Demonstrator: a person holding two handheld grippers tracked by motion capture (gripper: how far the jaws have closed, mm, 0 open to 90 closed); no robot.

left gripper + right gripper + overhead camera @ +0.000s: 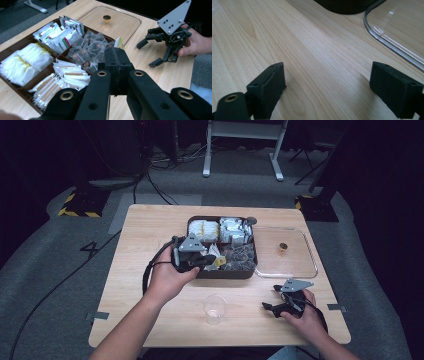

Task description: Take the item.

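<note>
Pressing together, your left gripper's point(117, 72) jaws hang shut over the tray's point(250, 270) near edge, with nothing visibly pinched between them; your right gripper point(327, 85) rests wide apart on bare table point(150, 300). I'd open the left before dipping toward the tea bags point(92, 50). The left gripper view separates the sachet compartments; the high view adds the cup point(214, 308) and clear lid point(285, 251).
</note>
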